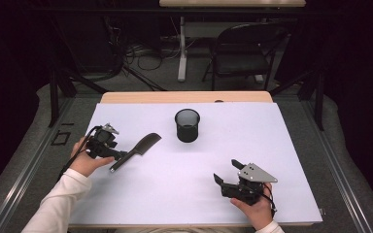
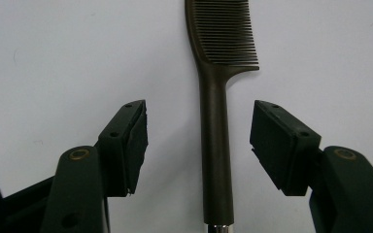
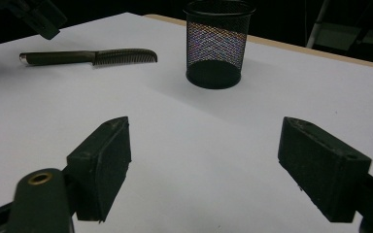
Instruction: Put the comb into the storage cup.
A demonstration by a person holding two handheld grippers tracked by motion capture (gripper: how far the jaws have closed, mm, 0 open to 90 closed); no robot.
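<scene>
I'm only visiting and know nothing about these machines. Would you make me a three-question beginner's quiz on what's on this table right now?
1. True or false: the left gripper already presses its jaws on the comb.
2. Which thing stands upright on the white table: A) the comb, B) the mesh cup, C) a bottle?
3. Fill in: the right gripper has ____ between its jaws.

Key
1. False. The comb's handle lies between the jaws, with a gap on each side.
2. B. The comb lies flat.
3. Nothing. It is open, apart from the comb and the cup.
</scene>
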